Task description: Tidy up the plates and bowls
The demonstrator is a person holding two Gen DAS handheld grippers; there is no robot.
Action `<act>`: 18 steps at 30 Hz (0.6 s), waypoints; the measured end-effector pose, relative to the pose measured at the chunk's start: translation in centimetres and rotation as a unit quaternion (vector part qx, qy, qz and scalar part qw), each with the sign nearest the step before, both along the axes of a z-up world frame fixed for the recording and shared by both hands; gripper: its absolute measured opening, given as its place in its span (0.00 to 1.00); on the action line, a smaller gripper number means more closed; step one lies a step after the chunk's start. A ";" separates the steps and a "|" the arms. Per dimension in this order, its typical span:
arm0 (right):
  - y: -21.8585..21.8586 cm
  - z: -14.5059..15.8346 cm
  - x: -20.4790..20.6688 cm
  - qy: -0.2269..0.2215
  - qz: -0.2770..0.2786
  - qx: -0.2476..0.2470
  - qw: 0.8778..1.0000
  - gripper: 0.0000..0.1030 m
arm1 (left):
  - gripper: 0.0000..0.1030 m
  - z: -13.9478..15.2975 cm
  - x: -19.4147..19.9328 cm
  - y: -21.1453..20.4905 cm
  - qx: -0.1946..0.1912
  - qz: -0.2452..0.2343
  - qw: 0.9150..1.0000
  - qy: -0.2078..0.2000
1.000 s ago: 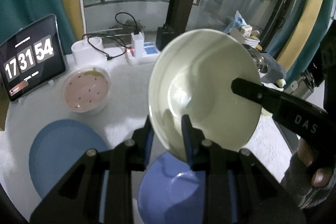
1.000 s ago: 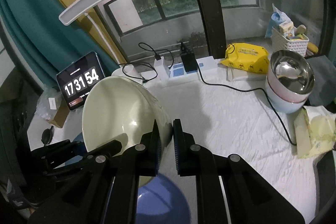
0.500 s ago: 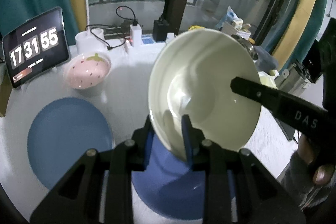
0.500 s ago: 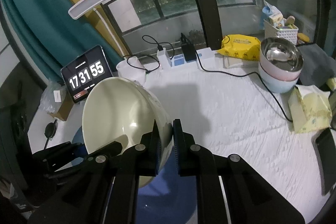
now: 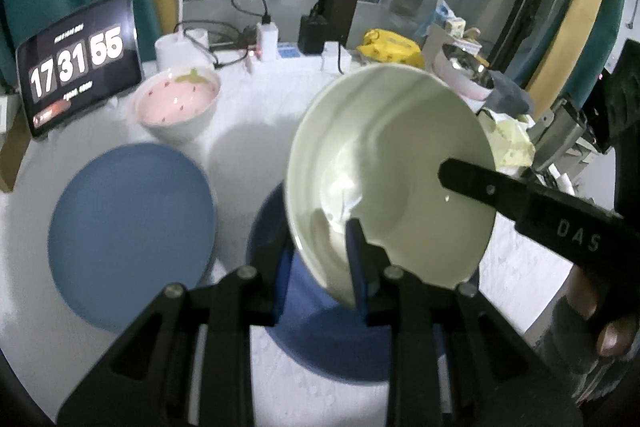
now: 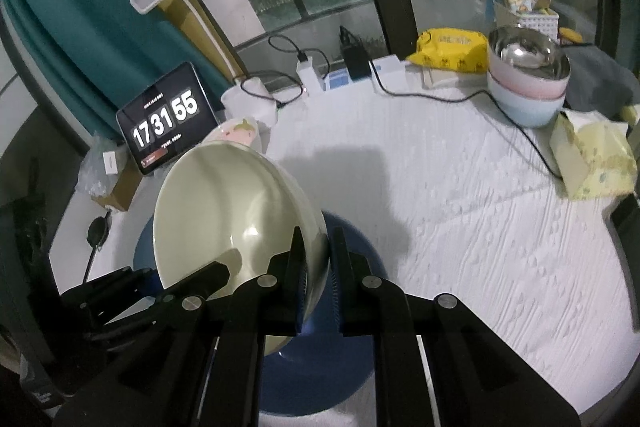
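A cream bowl is held tilted in the air by both grippers. My left gripper is shut on its near rim. My right gripper is shut on the opposite rim; one of its fingers reaches across the bowl in the left wrist view. The bowl also shows in the right wrist view. Below it lies a dark blue plate, also seen in the right wrist view. A lighter blue plate lies to the left. A pink strawberry bowl stands behind it.
A tablet clock stands at the back left. A stack of bowls with a steel one on top stands at the back right, near a yellow pack, a tissue box and cables on the white table.
The cream bowl and both grippers have risen and pulled back from the table. More of the dark blue plate and the table shows below.
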State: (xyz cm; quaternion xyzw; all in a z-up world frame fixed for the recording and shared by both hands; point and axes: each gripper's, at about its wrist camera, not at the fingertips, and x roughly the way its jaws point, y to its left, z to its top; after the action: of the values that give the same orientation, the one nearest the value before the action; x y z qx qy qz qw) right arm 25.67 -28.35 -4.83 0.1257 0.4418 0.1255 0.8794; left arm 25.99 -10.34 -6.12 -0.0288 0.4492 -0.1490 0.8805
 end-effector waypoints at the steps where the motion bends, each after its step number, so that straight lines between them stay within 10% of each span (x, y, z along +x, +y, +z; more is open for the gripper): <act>1: 0.1 -0.3 -0.2 0.002 0.000 0.000 1.000 0.12 | 0.26 -0.3 -0.2 0.1 0.000 0.002 1.000 0.002; 18: 1.2 -4.2 -1.8 0.057 0.006 0.005 0.998 0.12 | 0.26 -2.5 -2.6 0.0 0.052 0.008 0.999 -0.014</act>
State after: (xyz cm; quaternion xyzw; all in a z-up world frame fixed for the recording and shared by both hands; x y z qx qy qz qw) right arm 23.91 -27.15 -9.05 0.1347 0.4910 0.1261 0.8514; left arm 23.39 -10.32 -8.67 0.0154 0.4441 -0.1191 0.8879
